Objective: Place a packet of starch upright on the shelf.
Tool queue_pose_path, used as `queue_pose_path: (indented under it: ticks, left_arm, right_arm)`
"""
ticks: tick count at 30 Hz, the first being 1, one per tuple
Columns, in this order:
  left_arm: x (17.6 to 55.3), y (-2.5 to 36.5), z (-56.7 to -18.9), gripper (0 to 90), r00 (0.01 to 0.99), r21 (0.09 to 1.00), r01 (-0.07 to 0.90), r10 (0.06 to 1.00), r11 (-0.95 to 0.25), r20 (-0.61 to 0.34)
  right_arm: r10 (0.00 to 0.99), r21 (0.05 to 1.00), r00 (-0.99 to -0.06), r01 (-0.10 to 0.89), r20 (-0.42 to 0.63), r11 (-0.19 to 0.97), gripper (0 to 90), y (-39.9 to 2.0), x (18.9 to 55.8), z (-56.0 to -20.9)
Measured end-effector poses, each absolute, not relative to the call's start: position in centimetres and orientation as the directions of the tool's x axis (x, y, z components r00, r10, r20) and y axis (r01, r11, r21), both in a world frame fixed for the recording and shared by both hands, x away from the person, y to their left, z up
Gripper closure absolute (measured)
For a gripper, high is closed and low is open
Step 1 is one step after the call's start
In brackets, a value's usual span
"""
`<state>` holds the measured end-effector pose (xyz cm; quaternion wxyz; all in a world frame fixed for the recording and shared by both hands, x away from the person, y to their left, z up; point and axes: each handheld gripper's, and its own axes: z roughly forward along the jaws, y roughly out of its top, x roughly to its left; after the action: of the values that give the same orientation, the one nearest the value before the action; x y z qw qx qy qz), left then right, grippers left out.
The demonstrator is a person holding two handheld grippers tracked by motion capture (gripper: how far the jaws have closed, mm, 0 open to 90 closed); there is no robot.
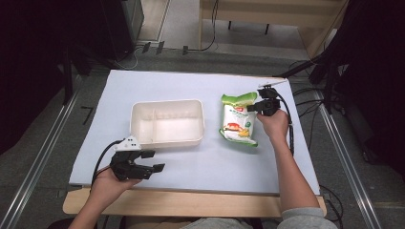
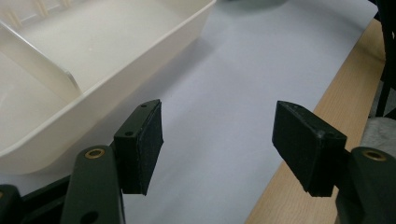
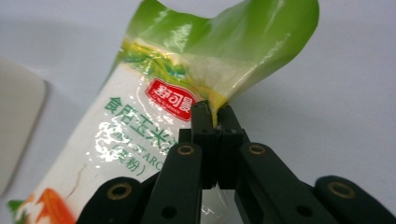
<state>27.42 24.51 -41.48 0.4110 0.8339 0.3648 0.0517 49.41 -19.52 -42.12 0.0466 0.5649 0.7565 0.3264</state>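
Both black jaws of my right gripper [image 3: 215, 122] are pinched together on the green top seam of the starch bag [image 3: 154, 135], the film puckering up above the pads. From above, that right gripper [image 1: 256, 106] sits at the bag's upper right corner, and the starch bag [image 1: 237, 121] lies on the right half of the worktop [image 1: 157, 81], its green-and-white length running toward the near edge, well apart from the right edge. Just left of the bag is the cream divided tray [image 1: 167, 139], near the middle of the worktop. My left gripper [image 1: 152, 161] rests by the near left corner, just in front of the tray's near wall. Its jaws stand wide apart with nothing but the pale worktop between them, the tray's [image 2: 154, 49] corner close beside the left pad [image 2: 150, 144].
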Motion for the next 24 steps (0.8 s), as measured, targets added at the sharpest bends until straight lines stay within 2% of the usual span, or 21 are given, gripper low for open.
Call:
queue_pose_path:
  ticks: [10, 24]
  left_arm:
    - [27.4, 24.6, -41.4, 34.1, 0.730, 0.728, 0.561, 0.649, -0.394, -0.212]
    - [27.4, 24.9, -41.3, 34.1, 0.724, 0.730, 0.565, 0.655, -0.384, -0.216]
  right_arm:
    - [0.840, 0.610, -0.436, 0.775, 0.324, 0.166, 90.0, -18.7, 46.9, -38.3]
    - [0.770, 0.669, -0.566, 0.698, 0.296, 0.256, 90.0, -15.5, 43.8, -34.2]
